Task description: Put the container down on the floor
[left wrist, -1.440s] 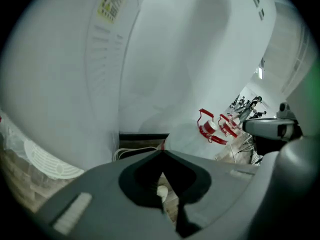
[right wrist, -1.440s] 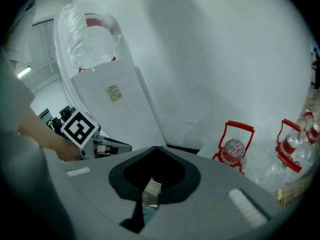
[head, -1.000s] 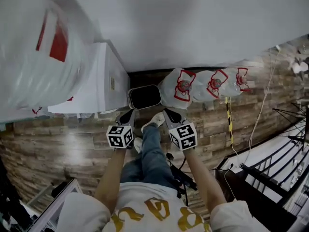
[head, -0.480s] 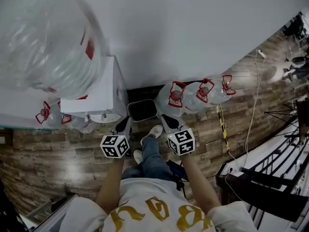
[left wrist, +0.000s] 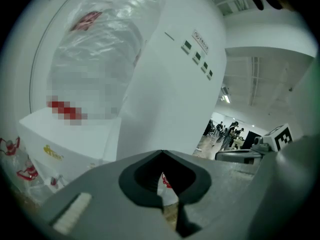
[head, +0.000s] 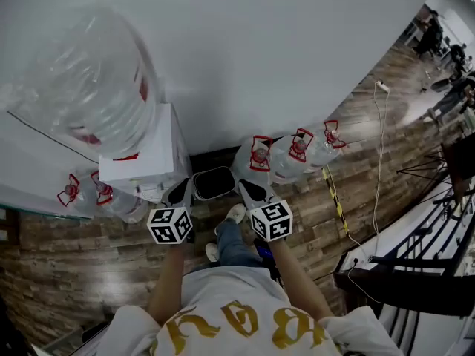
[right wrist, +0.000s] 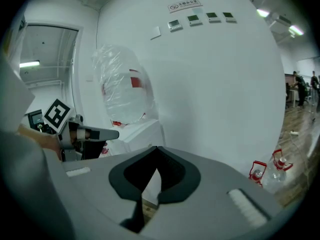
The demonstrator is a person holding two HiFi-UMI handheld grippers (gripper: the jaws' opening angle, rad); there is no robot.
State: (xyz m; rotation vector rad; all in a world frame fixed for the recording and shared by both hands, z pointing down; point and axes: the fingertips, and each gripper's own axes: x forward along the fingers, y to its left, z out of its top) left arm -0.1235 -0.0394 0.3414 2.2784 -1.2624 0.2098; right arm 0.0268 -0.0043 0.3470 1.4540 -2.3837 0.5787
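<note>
The container is a grey bin (head: 214, 170) with a dark inside. It stands on the wood floor against the wall, between the white water dispenser (head: 141, 154) and a row of bottles. In the head view my left gripper (head: 178, 191) is just left of the bin and my right gripper (head: 247, 189) just right of it. Both appear to be above it. Seen from its own camera, the left gripper (left wrist: 162, 156) is shut on nothing. The right gripper (right wrist: 156, 151) is shut and empty too. Both gripper views face the wall and do not show the bin.
A large plastic-wrapped water bottle (head: 89, 87) tops the dispenser. Water bottles with red handles (head: 278, 158) stand on the floor right of the bin, and more (head: 96, 191) stand left of the dispenser. A white cable (head: 378, 162) and a black railing (head: 415, 273) lie to the right.
The head view has pulled back and swung right, so the bin and bottles look smaller. Both grippers stay on either side of the bin, shut throughout.
</note>
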